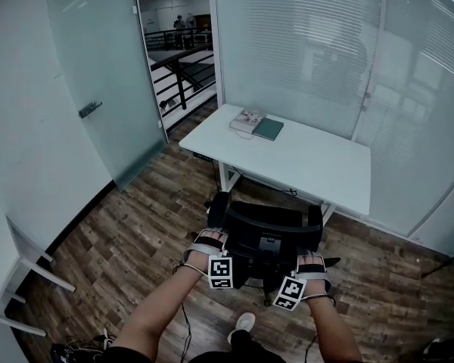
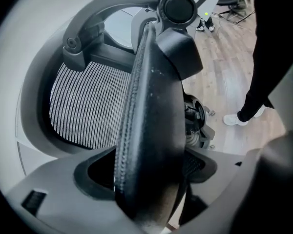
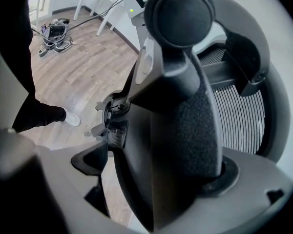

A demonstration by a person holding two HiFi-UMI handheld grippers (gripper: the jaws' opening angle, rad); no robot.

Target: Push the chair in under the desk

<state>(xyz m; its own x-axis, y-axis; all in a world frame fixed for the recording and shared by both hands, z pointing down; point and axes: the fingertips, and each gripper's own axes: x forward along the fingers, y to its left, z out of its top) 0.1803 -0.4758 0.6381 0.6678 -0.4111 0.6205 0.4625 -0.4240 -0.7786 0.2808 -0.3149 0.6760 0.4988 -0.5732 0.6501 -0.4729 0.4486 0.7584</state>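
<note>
A black office chair [image 1: 263,221] stands on the wood floor just in front of the white desk [image 1: 318,165], its seat partly under the desk edge. My left gripper [image 1: 212,242] is at the left side of the chair back and my right gripper [image 1: 312,267] at the right side. In the left gripper view a black padded bar of the chair [image 2: 151,111] fills the gap between the jaws, with the mesh back [image 2: 88,106] behind it. In the right gripper view a black chair bar [image 3: 185,126] likewise sits between the jaws, beside the mesh [image 3: 239,116].
A stack of books [image 1: 248,119] and a green notebook [image 1: 268,129] lie on the desk's far left corner. Glass walls run behind and to the right of the desk, and a glass door [image 1: 98,89] stands at the left. Another white table [image 1: 0,271] is at the near left, with cables [image 1: 83,346] on the floor.
</note>
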